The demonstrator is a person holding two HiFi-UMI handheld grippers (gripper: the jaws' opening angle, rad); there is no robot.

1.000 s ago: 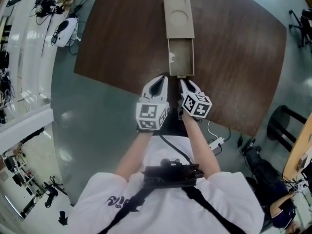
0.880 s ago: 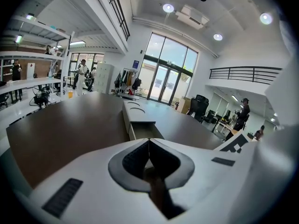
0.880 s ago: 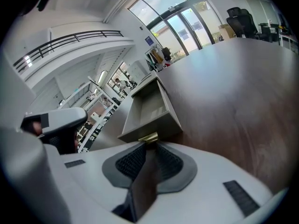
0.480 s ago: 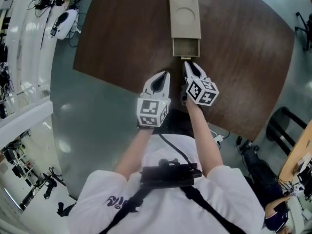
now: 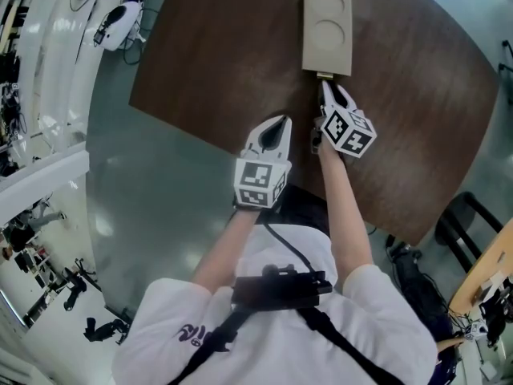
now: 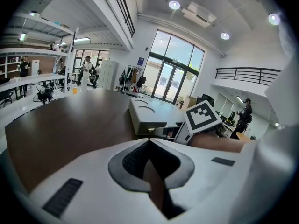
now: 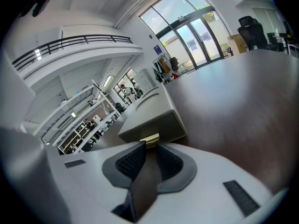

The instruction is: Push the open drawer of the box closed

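Note:
A tan box (image 5: 326,29) with two round recesses in its lid lies on the dark wooden table (image 5: 232,62). Its drawer front (image 7: 161,127) sits pushed in, about flush with the box. My right gripper (image 5: 328,87) is shut, its tips touching the small brass handle (image 7: 150,139) on the drawer front. My left gripper (image 5: 277,126) is also shut and holds nothing, hovering over the table's near edge to the left of the right one. In the left gripper view the box (image 6: 145,115) lies ahead, with the right gripper's marker cube (image 6: 202,118) beside it.
The table's near edge (image 5: 208,139) runs diagonally just below the left gripper. A white device with cables (image 5: 120,21) lies on the floor at upper left. A black chair frame (image 5: 469,215) stands at the right. White benches (image 5: 40,70) line the left side.
The right gripper has moved forward against the drawer front, and the drawer has slid from well open into the box. The left gripper stayed near the table edge.

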